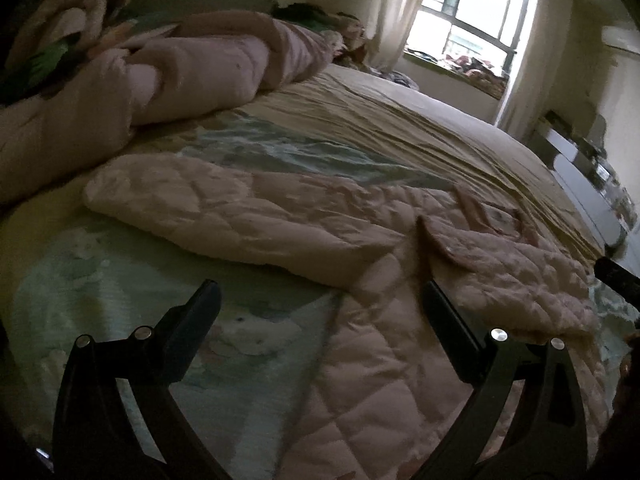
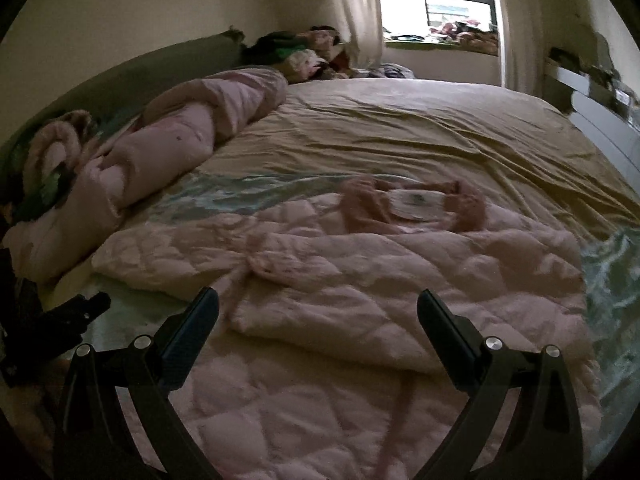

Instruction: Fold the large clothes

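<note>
While my left tongs [image 1: 320, 300] and right tongs [image 2: 318, 306] both hang spread wide and empty, the pale pink quilted coat [image 2: 360, 272] lies flat on the bed [image 2: 400, 128]; its hem is cut off below, its collar label [image 2: 416, 200] too blurred to read.

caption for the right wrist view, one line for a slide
Open right gripper poised over a pink quilted coat spread on the bed, collar toward the window.

Location: home bedroom | Evidence: bed [image 2: 400, 128] ahead of my grippers, rolled duvet [image 2: 180, 140] ahead-left, curtained window [image 2: 436, 4] far ahead, dresser [image 2: 600, 120] right.
</note>
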A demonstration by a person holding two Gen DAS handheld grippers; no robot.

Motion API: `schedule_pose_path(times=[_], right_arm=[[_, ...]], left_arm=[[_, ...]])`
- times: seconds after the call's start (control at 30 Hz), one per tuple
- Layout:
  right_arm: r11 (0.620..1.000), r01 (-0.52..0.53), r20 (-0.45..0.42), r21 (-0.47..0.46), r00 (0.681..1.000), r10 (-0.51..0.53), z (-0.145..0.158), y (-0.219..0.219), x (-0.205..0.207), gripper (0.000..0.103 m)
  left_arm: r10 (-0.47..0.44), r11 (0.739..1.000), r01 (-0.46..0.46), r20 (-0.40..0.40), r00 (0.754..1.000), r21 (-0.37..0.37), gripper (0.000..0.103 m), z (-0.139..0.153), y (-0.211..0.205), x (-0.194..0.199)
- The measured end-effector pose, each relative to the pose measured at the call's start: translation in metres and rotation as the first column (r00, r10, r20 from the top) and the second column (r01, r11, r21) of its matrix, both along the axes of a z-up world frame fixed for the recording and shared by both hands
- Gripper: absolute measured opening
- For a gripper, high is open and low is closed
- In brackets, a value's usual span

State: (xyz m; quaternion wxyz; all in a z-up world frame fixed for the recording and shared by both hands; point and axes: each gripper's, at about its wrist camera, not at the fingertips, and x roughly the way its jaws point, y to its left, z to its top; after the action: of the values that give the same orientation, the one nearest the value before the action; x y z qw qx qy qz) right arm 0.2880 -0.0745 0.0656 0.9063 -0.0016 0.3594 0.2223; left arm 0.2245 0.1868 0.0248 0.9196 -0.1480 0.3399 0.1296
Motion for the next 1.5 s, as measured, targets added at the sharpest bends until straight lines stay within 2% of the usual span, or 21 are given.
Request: schedule_pose_path(times=[0.07, 0.33, 0.47, 0.63, 0.7, 0.87, 1.07, 1.3, 1.5], right_arm=[[1.000, -0.017, 0.005, -0.005, 1.000, 0.017, 0.000, 0.015, 0.000, 0.099], [0.998, -0.061, 0.019, -0.010, 0.998, 0.061, -0.007, 0.063, -0.001, 0.099], [0.996, -0.090, 0.012, -0.011, 0.996, 0.090, -0.011, 0.078, -0.002, 0.099], [0.990, -0.136, 0.005, -0.031, 0.991, 0.136, -0.017, 0.100, -0.008, 0.099], [0.986, -0.159, 0.003, -0.048, 0.987, 0.160, -0.019, 0.112, -0.011, 0.099], [0.978, -0.201, -0.014, -0.060, 0.980, 0.201, -0.023, 0.139, -0.012, 0.099], [0.962, -0.257, -0.011, -0.096, 0.966, 0.257, -0.028, 0.175, -0.016, 0.099], [0.938, -0.327, -0.051, -0.117, 0.945, 0.323, -0.046, 0.217, -0.017, 0.099], [0.907, -0.392, -0.094, -0.154, 0.919, 0.382, -0.064, 0.251, -0.012, 0.099]], left_arm=[[0.015, 1.000, -0.015, 0.010, 1.000, -0.023, 0.094, -0.001, 0.011, -0.002], [0.092, 0.996, -0.091, 0.031, 0.995, -0.022, 0.094, -0.004, 0.045, -0.016], [0.123, 0.992, -0.122, 0.042, 0.992, -0.008, 0.094, -0.004, 0.058, -0.024], [0.162, 0.987, -0.162, 0.006, 0.987, 0.025, 0.094, -0.015, 0.075, -0.029], [0.171, 0.985, -0.171, 0.005, 0.985, 0.000, 0.094, -0.018, 0.085, -0.032], [0.215, 0.977, -0.215, -0.004, 0.977, -0.008, 0.094, -0.023, 0.104, -0.040], [0.264, 0.960, -0.263, -0.005, 0.965, -0.094, 0.094, -0.031, 0.134, -0.053], [0.308, 0.939, -0.309, -0.031, 0.951, -0.151, 0.094, -0.044, 0.160, -0.056], [0.332, 0.928, -0.336, -0.053, 0.942, -0.161, 0.094, -0.054, 0.172, -0.049]])
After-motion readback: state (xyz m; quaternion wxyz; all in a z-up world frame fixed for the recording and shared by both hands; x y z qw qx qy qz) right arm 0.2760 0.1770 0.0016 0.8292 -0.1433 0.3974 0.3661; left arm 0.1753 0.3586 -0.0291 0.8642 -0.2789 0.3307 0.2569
